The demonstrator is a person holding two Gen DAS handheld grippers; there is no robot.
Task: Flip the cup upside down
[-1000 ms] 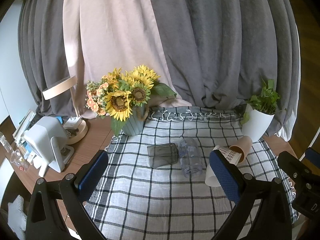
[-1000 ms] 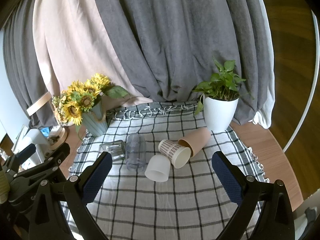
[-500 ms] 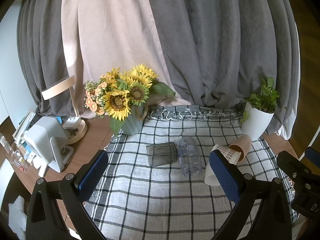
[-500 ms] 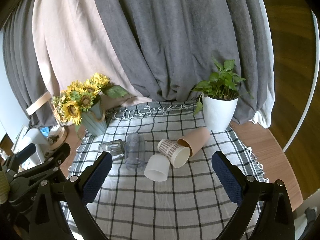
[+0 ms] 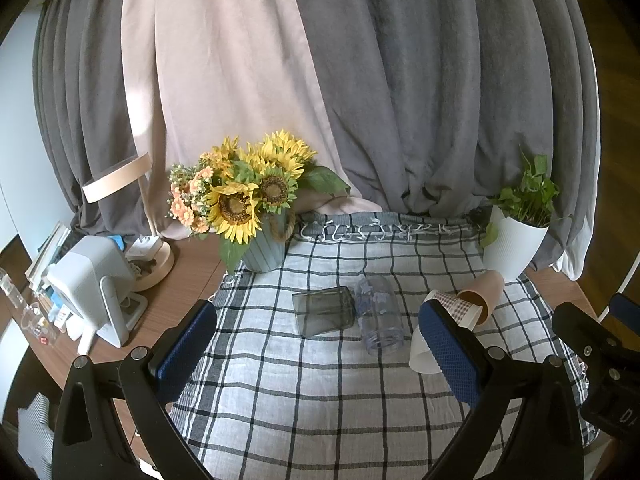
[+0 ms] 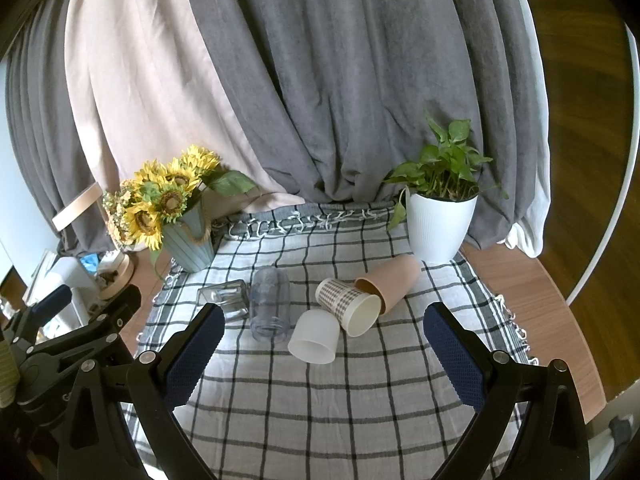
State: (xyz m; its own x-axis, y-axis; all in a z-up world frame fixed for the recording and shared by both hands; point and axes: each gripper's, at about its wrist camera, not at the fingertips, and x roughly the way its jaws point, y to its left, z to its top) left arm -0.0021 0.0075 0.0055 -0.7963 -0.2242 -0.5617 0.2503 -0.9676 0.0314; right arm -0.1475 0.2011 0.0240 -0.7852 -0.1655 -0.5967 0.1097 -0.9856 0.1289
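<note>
On checked cloth [image 6: 320, 400] | five cups [image 6: 313, 336] lying sideways, all empty

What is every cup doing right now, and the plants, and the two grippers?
White cup: lying on its side.
Checked paper cup: lying on its side, against the brown one.
Brown paper cup: lying on its side.
Clear round cup: lying on its side.
Square smoky glass: lying on its side.
Sunflower vase: upright.
White plant pot: upright.
Left gripper: open, empty.
Right gripper: open, empty.
</note>
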